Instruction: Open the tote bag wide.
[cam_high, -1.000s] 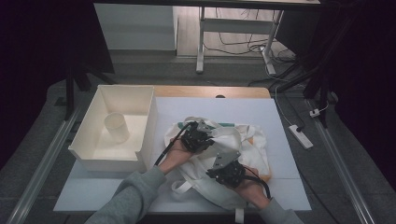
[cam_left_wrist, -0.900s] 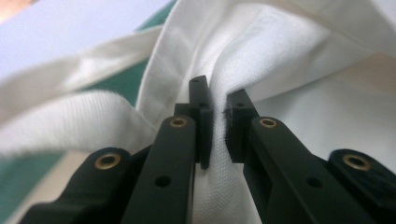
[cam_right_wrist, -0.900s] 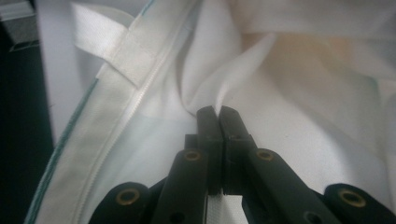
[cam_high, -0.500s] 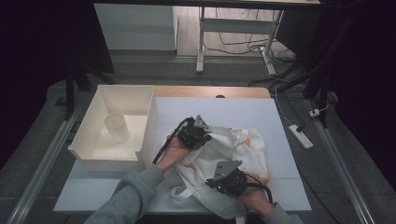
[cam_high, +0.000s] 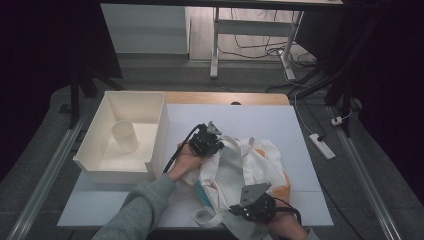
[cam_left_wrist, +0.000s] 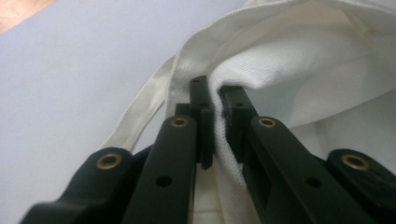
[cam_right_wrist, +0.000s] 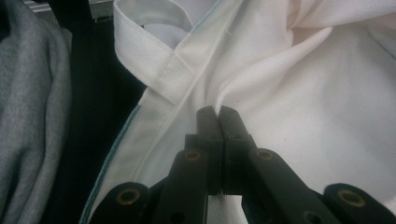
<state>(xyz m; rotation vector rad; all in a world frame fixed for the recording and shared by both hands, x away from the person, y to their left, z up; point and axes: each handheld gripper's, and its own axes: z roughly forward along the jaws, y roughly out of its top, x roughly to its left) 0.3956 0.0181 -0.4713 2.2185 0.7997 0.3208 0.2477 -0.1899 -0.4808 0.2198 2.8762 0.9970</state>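
A white cloth tote bag (cam_high: 250, 165) with an orange print lies crumpled on the white table top (cam_high: 240, 117). My left gripper (cam_high: 210, 142) sits at the bag's upper left edge, shut on the bag's rim (cam_left_wrist: 219, 100), with a strap (cam_left_wrist: 135, 112) trailing beside it. My right gripper (cam_high: 250, 207) is at the table's near edge, shut on a fold of the bag (cam_right_wrist: 280, 93) close to a handle strap (cam_right_wrist: 154, 70). The stretch of cloth between the two grippers is pulled up off the table.
A white open box (cam_high: 127, 137) stands at the table's left with a white cup (cam_high: 125, 136) inside. A grey sleeve (cam_high: 135, 210) comes in from the bottom left. A power strip (cam_high: 322, 146) lies on the floor to the right.
My right gripper has pulled back toward the near table edge with the cloth in it, stretching the bag. The left gripper has stayed near the bag's upper left.
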